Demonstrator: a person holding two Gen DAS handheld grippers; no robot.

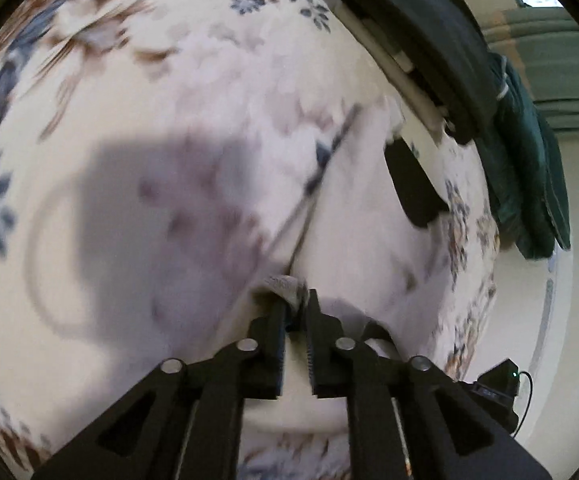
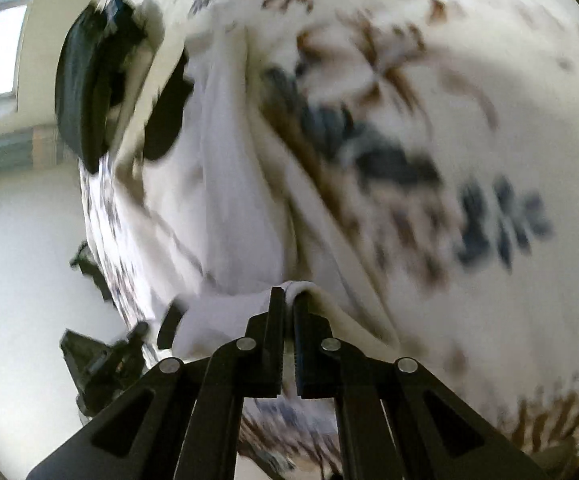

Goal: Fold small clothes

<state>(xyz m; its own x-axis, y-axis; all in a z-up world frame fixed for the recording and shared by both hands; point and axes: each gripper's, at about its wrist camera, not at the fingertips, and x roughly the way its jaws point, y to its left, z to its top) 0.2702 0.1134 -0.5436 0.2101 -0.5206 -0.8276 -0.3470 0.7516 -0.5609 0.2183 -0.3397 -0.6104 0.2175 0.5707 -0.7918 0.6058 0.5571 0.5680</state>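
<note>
A small white garment [image 1: 369,216] with a thin dark seam line lies on the floral bedspread [image 1: 129,80], blurred by motion. My left gripper [image 1: 295,304] is shut on a grey-white edge of the garment. In the right wrist view the same white garment [image 2: 233,184] hangs in long folds, and my right gripper [image 2: 288,300] is shut on its white hem. A black gripper finger [image 1: 413,184] shows past the cloth in the left wrist view.
A folded dark green garment [image 1: 417,36] lies on white folded items at the bed's far right. More dark green cloth [image 1: 529,168] hangs over the edge. A black device [image 2: 101,360] sits on the pale floor beside the bed.
</note>
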